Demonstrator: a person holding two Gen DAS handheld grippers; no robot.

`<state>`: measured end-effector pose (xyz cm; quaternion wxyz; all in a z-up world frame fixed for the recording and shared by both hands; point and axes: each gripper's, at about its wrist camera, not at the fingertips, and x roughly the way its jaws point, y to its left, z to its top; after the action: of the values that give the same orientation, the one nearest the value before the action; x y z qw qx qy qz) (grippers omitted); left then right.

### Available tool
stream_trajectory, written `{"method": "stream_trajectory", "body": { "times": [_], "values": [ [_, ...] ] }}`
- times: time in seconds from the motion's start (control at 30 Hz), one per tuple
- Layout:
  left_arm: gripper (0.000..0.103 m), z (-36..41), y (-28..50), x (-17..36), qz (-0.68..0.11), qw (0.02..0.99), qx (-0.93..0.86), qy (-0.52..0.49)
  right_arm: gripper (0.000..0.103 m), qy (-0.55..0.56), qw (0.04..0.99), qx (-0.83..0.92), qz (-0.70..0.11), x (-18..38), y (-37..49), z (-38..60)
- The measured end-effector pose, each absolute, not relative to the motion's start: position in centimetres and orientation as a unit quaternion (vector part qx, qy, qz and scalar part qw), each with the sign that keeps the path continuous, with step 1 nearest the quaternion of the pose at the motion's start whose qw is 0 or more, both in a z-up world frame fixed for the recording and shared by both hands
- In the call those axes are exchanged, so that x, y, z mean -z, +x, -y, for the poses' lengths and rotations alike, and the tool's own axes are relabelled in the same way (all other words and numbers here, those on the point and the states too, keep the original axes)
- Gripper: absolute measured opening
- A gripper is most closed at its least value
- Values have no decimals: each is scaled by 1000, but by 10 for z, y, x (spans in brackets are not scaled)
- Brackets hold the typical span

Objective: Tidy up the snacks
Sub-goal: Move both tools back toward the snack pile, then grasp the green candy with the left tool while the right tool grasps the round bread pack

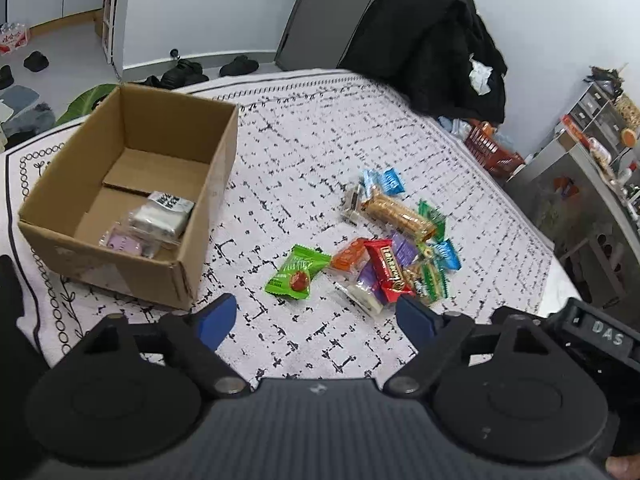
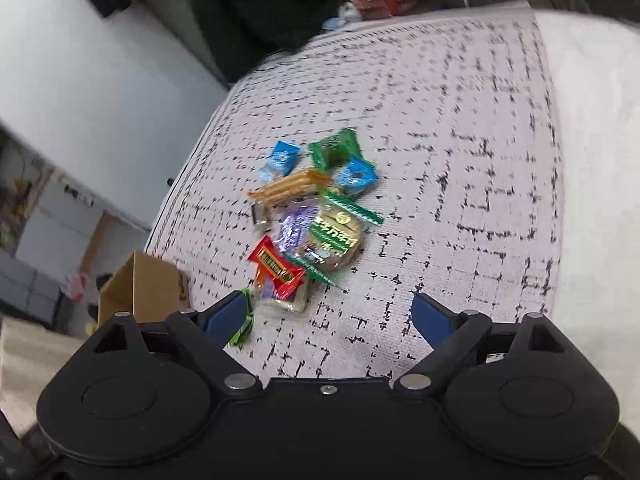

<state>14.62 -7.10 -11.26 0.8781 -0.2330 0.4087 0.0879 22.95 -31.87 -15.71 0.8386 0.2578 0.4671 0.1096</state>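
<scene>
Here we hover over the snack pile point(image 1: 392, 240) with both claws spread and empty.

Our left gripper point(image 1: 316, 320) hangs wide apart above the patterned tablecloth point(image 1: 320, 128), its fingers framing the green candy wrapper point(image 1: 294, 274) and the red bar point(image 1: 388, 270), likely because those lie nearest the cardboard box point(image 1: 128, 196). That box sits just left of the pile and already holds a few pale packets point(image 1: 160, 218), so it seems the sorting bin. Our right gripper point(image 2: 328, 316), equally agape and holding nothing, faces the same heap from the other side; its view is blurred.
</scene>
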Motion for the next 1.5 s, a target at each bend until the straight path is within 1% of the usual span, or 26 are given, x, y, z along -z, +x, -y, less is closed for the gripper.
{"method": "stream_trajectory", "body": {
  "times": [0.1,0.27,0.3,0.4,0.83,1.17,1.27,1.33,1.37,1.4,1.43,1.47,1.5],
  "values": [
    [79,69,156,123,-418,871,-97,-240,87,275,833,-100,-469,165,237,323],
    [74,65,171,136,-429,864,-118,-236,87,282,831,-99,-469,178,251,320],
    [71,64,174,139,-432,862,-121,-237,86,286,830,-101,-469,181,254,319],
    [68,63,182,146,-439,859,-128,-230,84,294,826,-104,-470,188,260,318],
    [66,69,221,183,-470,852,-119,-195,84,342,792,-103,-496,231,301,312],
    [66,70,247,206,-485,845,-119,-192,87,285,813,-110,-496,232,317,289],
    [66,68,251,210,-482,847,-115,-193,87,251,823,-107,-498,229,319,278],
    [63,65,251,212,-480,847,-114,-200,87,223,830,-100,-502,227,319,268],
    [58,64,250,212,-479,846,-115,-202,85,211,833,-95,-503,226,319,264],
    [52,63,250,213,-482,845,-118,-200,80,192,838,-86,-503,225,318,259],
    [49,63,250,214,-483,845,-121,-195,69,172,843,-77,-504,224,317,254],
    [43,63,249,213,-483,846,-124,-190,59,155,847,-71,-504,223,316,250],
    [34,63,248,213,-484,846,-124,-187,52,146,848,-68,-504,222,316,248]
  ]
}}
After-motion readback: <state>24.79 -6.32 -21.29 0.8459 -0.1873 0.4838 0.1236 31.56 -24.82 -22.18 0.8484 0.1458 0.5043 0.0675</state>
